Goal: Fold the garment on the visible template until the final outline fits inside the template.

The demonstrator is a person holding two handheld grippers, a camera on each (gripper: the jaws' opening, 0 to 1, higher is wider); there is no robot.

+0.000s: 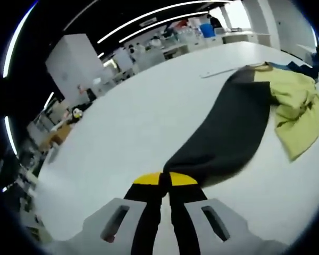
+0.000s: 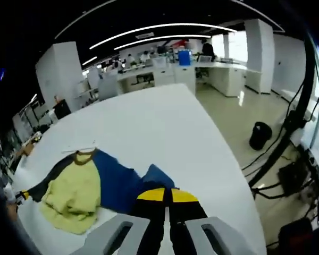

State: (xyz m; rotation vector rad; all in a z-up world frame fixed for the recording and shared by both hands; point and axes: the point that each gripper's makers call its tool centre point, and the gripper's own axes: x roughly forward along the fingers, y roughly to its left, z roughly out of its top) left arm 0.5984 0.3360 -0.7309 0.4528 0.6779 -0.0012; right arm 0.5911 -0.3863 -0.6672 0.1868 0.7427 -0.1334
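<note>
Two tools clamping stretched garment

Yellow, navy and dark-sleeved garment, crumpled, one sleeve stretched across white table

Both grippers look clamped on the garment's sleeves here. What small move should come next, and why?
Probably draw the left gripper inward, carrying the dark sleeve toward the yellow body. Its jaws look shut on the sleeve end, which lies stretched far out across the white table. The right gripper seems shut on the blue sleeve, already near the body.
</note>
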